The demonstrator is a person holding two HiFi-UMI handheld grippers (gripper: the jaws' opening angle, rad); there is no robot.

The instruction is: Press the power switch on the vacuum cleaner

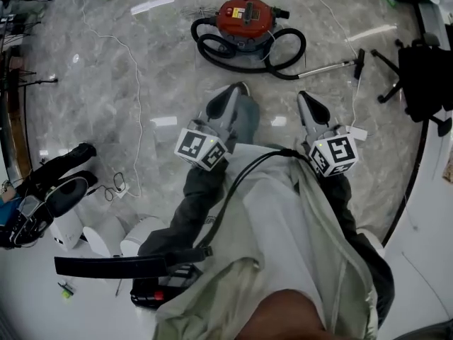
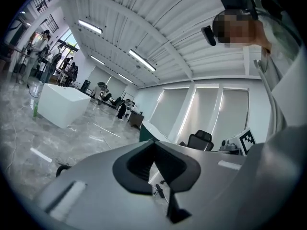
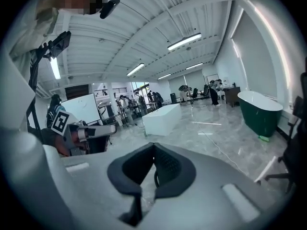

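And here's the picture: the vacuum cleaner (image 1: 244, 18), a squat red canister, sits on the marble floor (image 1: 106, 62) well ahead of the person, with its black hose (image 1: 233, 55) looped around the near side and a metal wand (image 1: 329, 66) lying off to its right. Both tools are held close in front of the body, well apart from the machine. The left claw (image 1: 237, 91) has its jaws brought together with nothing between them, and its own view looks up at ceiling lights and windows instead of the floor. It's the same story for the right claw (image 1: 304, 98): its jaws are together with nothing in them, and it faces across the room. As for handling, that canister looks rigid and fairly heavy, but it may roll on this glossy floor, so I'd judge a straight downward push on the top of the shell to be safest, with no grasp needed and the joined tips serving as a single finger. The soft hose is best avoided. Now the tricky part: the power switch can't be picked out from here. There's a pale patch on the red top, but whether that's a button or a label is too small to tell. The person's own clothing hides the near floor.
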